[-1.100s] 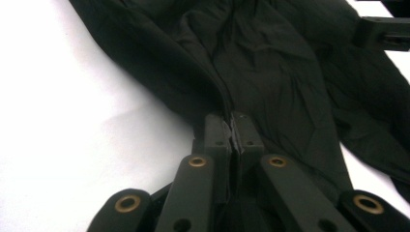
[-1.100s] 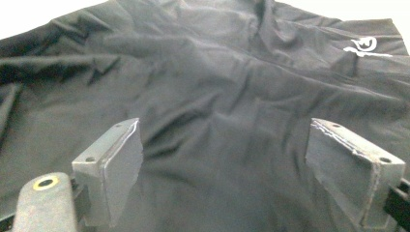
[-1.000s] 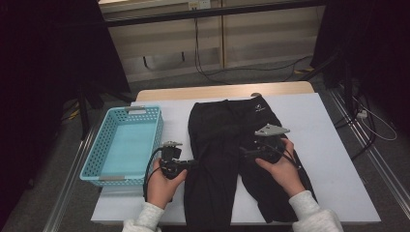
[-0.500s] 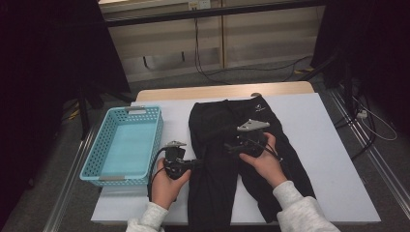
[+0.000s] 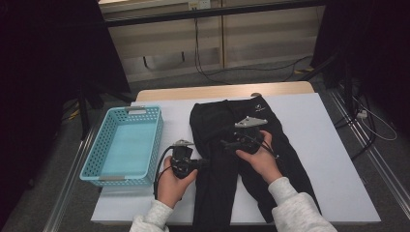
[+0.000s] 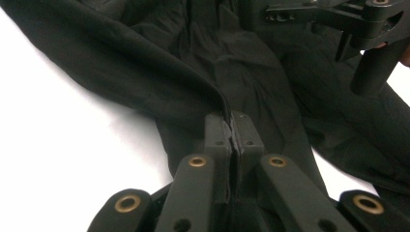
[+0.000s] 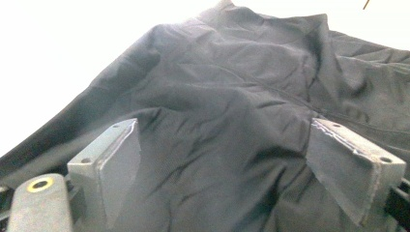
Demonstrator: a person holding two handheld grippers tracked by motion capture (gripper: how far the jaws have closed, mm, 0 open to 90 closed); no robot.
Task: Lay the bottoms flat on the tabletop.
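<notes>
A pair of black trousers (image 5: pixel 215 118) lies flat on the white table (image 5: pixel 329 145), waist toward the far edge. My left gripper (image 5: pixel 205 164) is at the outer edge of the left leg, shut on a fold of the black fabric (image 6: pixel 193 92); its jaws (image 6: pixel 233 121) pinch the seam. My right gripper (image 5: pixel 226 143) hovers over the middle of the trousers, pointing left, and stands open. Its grey pads (image 7: pixel 113 159) are wide apart over the wrinkled cloth (image 7: pixel 217 96), touching nothing. The right gripper (image 6: pixel 348 19) also appears at the top right of the left gripper view.
A light blue plastic basket (image 5: pixel 113 178) stands on the table's left side, with nothing in it. White tabletop lies bare to the right of the trousers. Cables run along the floor beyond the far edge.
My right hand has moved left across the trousers, from over the right leg to the middle. The left gripper has stayed where it was, still shut on the fabric.
</notes>
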